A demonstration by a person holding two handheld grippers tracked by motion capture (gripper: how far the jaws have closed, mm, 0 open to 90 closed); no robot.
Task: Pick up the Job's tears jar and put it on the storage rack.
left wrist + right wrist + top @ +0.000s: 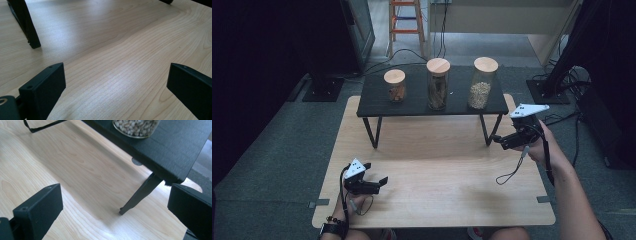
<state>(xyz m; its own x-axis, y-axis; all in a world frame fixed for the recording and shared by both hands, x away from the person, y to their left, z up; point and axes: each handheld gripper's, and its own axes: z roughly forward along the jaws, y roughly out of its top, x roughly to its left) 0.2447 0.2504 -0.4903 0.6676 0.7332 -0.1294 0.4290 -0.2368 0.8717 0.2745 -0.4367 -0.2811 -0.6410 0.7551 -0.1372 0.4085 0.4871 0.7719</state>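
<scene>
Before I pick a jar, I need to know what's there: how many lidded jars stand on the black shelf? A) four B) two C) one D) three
D: the high view shows three jars with wooden lids in a row on the black shelf, a short jar, a tall middle jar and a right jar.

Three lidded jars (on black shelf)

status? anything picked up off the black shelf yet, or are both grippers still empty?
Done: nothing visible. The three wood-lidded glass jars, short, tall and seed-filled, all stand capped on the black raised shelf. In hand: nothing; the left gripper sits low over the light wooden table, jaws apart and empty, and the right gripper hovers open near the shelf's right leg. Left: any jar handling, apparently.
</scene>
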